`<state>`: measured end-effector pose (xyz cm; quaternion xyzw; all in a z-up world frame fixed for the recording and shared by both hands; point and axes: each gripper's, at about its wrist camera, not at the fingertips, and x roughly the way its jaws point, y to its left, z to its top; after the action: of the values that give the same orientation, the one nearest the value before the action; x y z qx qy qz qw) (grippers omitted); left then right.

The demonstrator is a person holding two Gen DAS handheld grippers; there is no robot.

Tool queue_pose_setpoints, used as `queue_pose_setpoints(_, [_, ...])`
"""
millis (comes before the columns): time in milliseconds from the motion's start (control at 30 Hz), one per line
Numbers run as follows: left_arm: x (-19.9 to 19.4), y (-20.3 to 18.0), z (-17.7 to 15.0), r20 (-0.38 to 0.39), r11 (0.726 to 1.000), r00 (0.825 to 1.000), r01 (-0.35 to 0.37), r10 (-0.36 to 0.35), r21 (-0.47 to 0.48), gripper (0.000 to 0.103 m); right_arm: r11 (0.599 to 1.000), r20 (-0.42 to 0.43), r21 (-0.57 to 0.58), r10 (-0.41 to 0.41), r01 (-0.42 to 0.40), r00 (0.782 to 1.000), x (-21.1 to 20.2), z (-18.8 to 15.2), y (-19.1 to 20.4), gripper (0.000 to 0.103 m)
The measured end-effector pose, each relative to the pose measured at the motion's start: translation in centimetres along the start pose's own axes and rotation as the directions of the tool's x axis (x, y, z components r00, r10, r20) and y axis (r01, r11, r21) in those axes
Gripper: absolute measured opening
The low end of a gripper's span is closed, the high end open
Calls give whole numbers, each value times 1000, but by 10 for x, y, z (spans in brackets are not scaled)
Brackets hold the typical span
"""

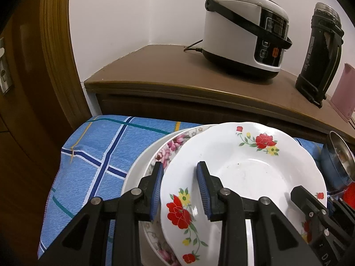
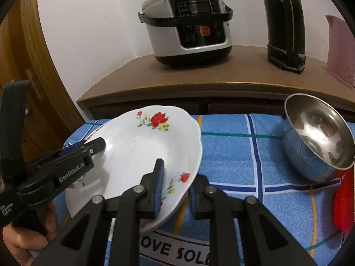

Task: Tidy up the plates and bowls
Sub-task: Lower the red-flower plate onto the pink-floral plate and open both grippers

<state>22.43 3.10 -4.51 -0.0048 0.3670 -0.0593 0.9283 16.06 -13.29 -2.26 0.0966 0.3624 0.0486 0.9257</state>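
Both grippers are clamped on the same white plate with red flowers (image 2: 142, 153), holding it tilted above the blue checked tablecloth (image 2: 239, 155). The right gripper (image 2: 175, 190) pinches the near rim, one pad inside the plate and one under it. The left gripper (image 1: 180, 190) bites the left rim the same way. Under it near the cloth's left edge sits a stack of plates (image 1: 159, 153), pink-flowered one on top. A steel bowl (image 2: 319, 133) sits at the far right edge, tipped, with something red (image 2: 345, 201) beside it
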Motion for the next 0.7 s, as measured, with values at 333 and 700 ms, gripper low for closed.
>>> queue_pose_setpoints(333, [0,-5,-1,10,999,1000,-30,29,34,34,999,25,-34,-39,40,999,-11,-6,9,21])
queue_pose_setpoints(700, [0,-6,-4,25,998,999,-45,44,52,34,999,9,30,29,-30,1000,-6,-3,-3,25])
